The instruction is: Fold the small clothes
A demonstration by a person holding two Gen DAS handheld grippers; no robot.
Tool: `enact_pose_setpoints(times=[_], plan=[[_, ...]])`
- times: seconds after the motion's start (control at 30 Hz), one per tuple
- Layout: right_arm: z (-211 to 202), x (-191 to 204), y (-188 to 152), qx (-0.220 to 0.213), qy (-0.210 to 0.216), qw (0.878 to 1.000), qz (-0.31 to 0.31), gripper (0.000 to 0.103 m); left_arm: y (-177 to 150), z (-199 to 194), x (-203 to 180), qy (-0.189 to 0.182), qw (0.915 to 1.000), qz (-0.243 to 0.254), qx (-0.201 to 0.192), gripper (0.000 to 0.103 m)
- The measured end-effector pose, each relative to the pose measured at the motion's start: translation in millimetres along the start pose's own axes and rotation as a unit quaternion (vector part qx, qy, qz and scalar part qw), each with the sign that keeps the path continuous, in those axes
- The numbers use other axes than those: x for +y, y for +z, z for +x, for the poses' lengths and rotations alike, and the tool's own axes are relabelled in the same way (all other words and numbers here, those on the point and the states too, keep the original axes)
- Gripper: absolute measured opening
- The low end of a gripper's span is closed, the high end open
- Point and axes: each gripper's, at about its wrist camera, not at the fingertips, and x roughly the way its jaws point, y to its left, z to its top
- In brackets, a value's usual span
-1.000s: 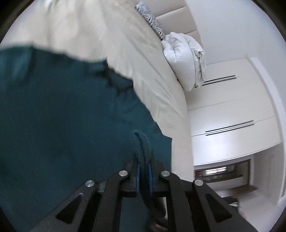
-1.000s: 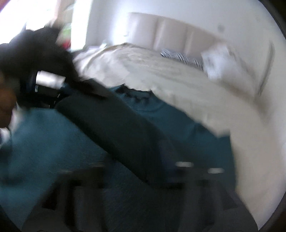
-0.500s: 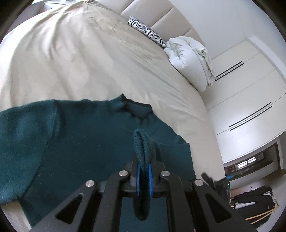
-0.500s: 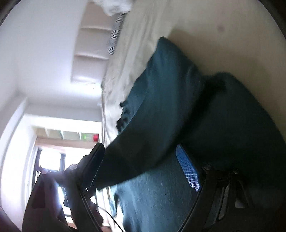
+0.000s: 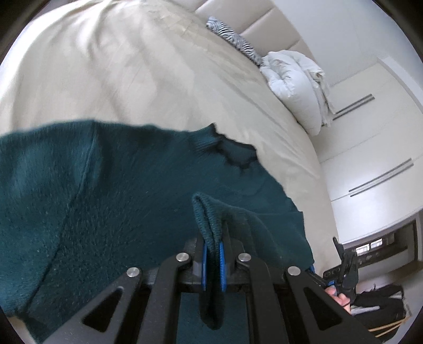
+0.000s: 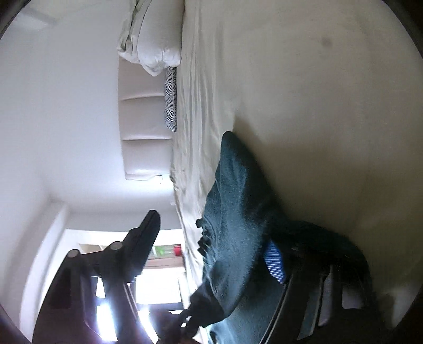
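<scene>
Left gripper [image 5: 212,255] nearest: jaws clamped tight on a ribbed hem fold of the teal sweater [image 5: 111,211], blue pads [image 5: 221,260] pinching the knit, probably to anchor that edge for the fold. Right gripper [image 6: 211,254], rolled on its side: jaws partly open and closing, sweater cloth between them, one blue pad [image 6: 275,262] against the knit, the other finger standing clear in the air, so no firm grip. Likely taking a second edge to fold it over. Sweater lies spread on the cream bedsheet [image 5: 137,68], near edge of the bed, collar [image 5: 232,156] toward the far side. Farther: zebra pillow [image 5: 230,39], white duvet bundle [image 5: 298,87] at the headboard [image 5: 267,23], wardrobe [image 5: 370,148] right.
</scene>
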Motion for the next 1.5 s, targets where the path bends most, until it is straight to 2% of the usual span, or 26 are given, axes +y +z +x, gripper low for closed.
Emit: enact_pose_setpoints(times=[0.13,0.27,0.33,0.4,0.5,0.6,0.7,0.73,0.83,0.87,1.0,1.1,1.17,1.2,1.27,1.37,1.43,1.5], plan=[[-2,-1,-1,0.012,-0.005,1.0,-0.016,0.062,-3,11,12,0.016,0.9998,-0.009,0.009,0.008],[-8,5,-1,0.034,-0.033,0.998,-0.031,0.062,-8,13,17,0.022,0.9997,-0.004,0.009,0.009],[-16,15,-5,0.04,-0.07,0.995,-0.05,0.064,-6,13,16,0.026,0.9996,-0.002,0.009,0.011],[-27,27,-11,0.044,-0.137,0.987,-0.075,0.066,-5,13,12,0.034,0.9994,0.004,0.006,0.012],[-36,42,-18,0.053,-0.165,0.978,-0.113,0.066,-5,13,6,0.047,0.9987,0.017,0.003,0.015],[-30,63,-17,0.061,-0.155,0.973,-0.157,0.066,-7,13,4,0.057,0.998,0.028,0.0,0.017],[1,64,-7,0.098,-0.121,0.976,-0.15,0.066,-7,16,7,0.059,0.9979,0.026,0.001,0.017],[15,60,-3,0.112,-0.122,0.975,-0.147,0.066,-8,16,7,0.057,0.9981,0.025,0.001,0.017],[46,37,8,0.152,-0.167,0.964,-0.14,0.062,-8,16,10,0.051,0.9984,0.026,0.001,0.017],[45,32,9,0.155,-0.161,0.965,-0.139,0.058,-8,15,12,0.047,0.9986,0.023,0.001,0.017],[24,30,7,0.16,-0.147,0.964,-0.151,0.058,-9,11,16,0.035,0.9993,0.015,-0.002,0.018],[10,33,6,0.159,-0.153,0.963,-0.153,0.06,-9,-6,16,0.055,0.9979,0.02,-0.026,0.028],[9,46,9,0.15,-0.154,0.961,-0.174,0.062,-7,-25,13,0.08,0.995,0.019,-0.057,0.034],[12,55,11,0.148,-0.149,0.961,-0.181,0.062,-5,-36,7,0.084,0.9931,0.025,-0.078,0.034],[27,70,17,0.154,-0.135,0.961,-0.186,0.062,-3,-44,-11,0.08,0.9913,0.045,-0.095,0.034],[57,84,26,0.164,-0.126,0.958,-0.2,0.062,-6,-30,-50,0.081,0.9876,0.109,-0.08,0.045],[81,81,33,0.167,-0.126,0.959,-0.191,0.062,-12,-4,-67,0.086,0.9846,0.142,-0.055,0.046],[99,70,43,0.172,-0.135,0.96,-0.177,0.062,-15,24,-67,0.101,0.9833,0.149,-0.028,0.046]])
